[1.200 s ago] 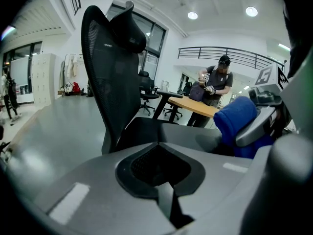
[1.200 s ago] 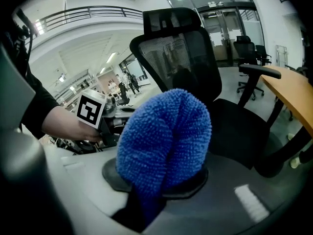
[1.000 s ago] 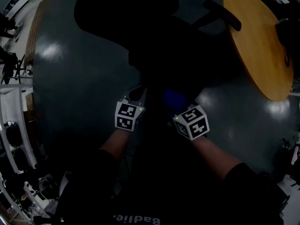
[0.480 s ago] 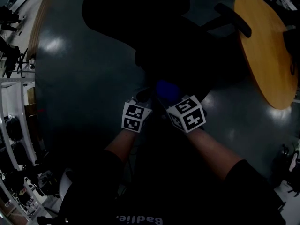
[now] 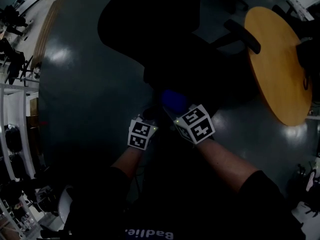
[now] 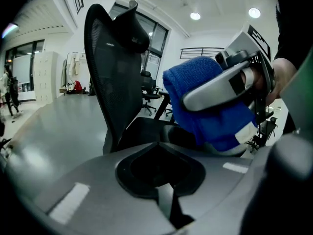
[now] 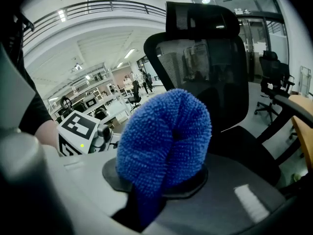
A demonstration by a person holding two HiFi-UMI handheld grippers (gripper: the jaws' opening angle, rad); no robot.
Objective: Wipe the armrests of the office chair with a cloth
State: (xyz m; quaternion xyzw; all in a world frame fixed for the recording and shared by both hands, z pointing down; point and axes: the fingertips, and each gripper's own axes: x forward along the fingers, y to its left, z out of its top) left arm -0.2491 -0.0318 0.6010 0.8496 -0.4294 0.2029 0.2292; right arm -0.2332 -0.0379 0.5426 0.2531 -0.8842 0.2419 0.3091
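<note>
The black office chair (image 5: 165, 39) stands ahead of me; its mesh back (image 6: 105, 67) and headrest (image 7: 203, 21) show in both gripper views. One armrest (image 5: 242, 35) juts out by the round table. The near armrest is lost in the dark under my hands. My right gripper (image 5: 176, 110) is shut on a folded blue cloth (image 5: 173, 100), whose bulge (image 7: 166, 141) fills the space between the jaws. The left gripper (image 5: 149, 116) sits close beside it on the left, jaws together with nothing in them (image 6: 162, 192). From there the cloth (image 6: 205, 102) hangs just to the right.
A round yellow-brown table (image 5: 277, 59) stands at the right of the chair. White racks and shelving (image 5: 15, 129) line the left edge. Dark glossy floor (image 5: 80, 84) lies left of the chair. More office chairs (image 7: 271, 70) stand further back.
Both grippers have drawn closer together. The right one has carried the blue cloth left and forward, next to the left gripper.
</note>
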